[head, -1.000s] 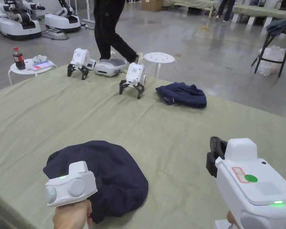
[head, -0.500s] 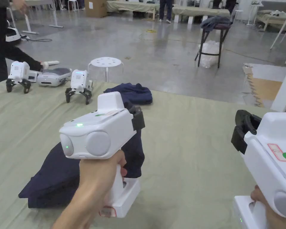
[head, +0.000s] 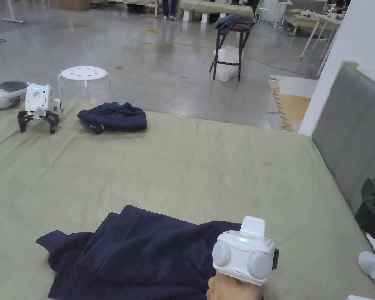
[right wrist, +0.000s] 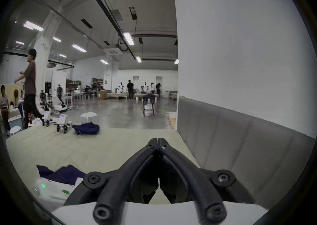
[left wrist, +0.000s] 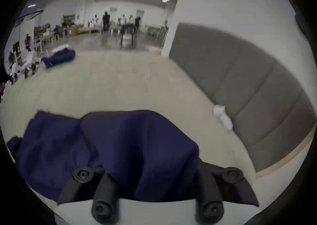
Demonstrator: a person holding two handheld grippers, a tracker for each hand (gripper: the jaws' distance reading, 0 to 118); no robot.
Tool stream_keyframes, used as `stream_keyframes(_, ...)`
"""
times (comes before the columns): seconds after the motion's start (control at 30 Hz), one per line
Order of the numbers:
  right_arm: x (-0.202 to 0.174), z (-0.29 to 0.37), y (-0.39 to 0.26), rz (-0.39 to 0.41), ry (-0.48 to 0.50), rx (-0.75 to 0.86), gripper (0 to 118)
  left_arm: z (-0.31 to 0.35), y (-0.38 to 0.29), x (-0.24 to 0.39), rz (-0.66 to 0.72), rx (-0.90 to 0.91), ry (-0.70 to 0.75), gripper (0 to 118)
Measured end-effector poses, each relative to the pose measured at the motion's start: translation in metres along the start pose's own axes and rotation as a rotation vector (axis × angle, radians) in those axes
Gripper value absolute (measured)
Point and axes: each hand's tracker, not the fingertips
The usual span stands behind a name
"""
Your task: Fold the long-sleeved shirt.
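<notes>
The navy long-sleeved shirt (head: 143, 254) lies rumpled on the green-covered table (head: 206, 168), near its front edge. My left gripper (head: 243, 256) sits low at the shirt's right end. In the left gripper view the shirt (left wrist: 120, 143) drapes over the jaws and hides their tips; they appear clamped on its edge. My right gripper (right wrist: 157, 140) is shut with its tips touching and nothing between them. It hovers off to the right by the grey padded panel, where its black jaws (head: 372, 211) show at the head view's edge.
A second navy garment (head: 112, 117) lies bunched at the table's far side beside a spare gripper (head: 38, 105). A white stool (head: 84, 73) stands just beyond. The grey padded panel (head: 350, 133) borders the table's right side. A person walks at far left (right wrist: 30, 91).
The head camera has swung right. My left gripper dropped from chest height to the table and carried the shirt rightward, stretching it out. The right gripper slid to the right edge of view.
</notes>
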Motion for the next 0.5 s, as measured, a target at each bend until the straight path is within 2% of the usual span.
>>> stream_keyframes(0.03,0.003,0.0,-0.004,0.007,0.002,-0.011,0,-0.009,-0.006,0.004,-0.023,-0.039,0.025,47)
stream_keyframes(0.1,0.007,-0.001,-0.014,0.026,-0.021,-0.047,0,-0.013,-0.016,0.011,-0.04,-0.034,0.027,103)
stream_keyframes(0.13,0.009,-0.001,-0.017,0.028,-0.02,-0.051,0,-0.012,-0.017,0.012,-0.073,-0.027,0.012,111)
stream_keyframes(0.2,0.01,-0.003,-0.021,0.013,-0.025,-0.065,0,0.014,-0.015,0.017,-0.177,0.055,-0.009,105)
stream_keyframes(0.27,0.006,-0.005,-0.021,-0.006,-0.022,-0.066,0,0.047,-0.005,0.013,-0.222,0.087,0.01,105)
stream_keyframes(0.37,-0.005,-0.002,-0.015,-0.016,-0.002,-0.047,0,0.102,0.008,-0.014,-0.179,0.225,-0.01,109)
stream_keyframes(0.5,-0.027,0.002,-0.007,-0.017,0.055,-0.015,0,0.174,0.011,-0.077,-0.095,0.364,0.083,110)
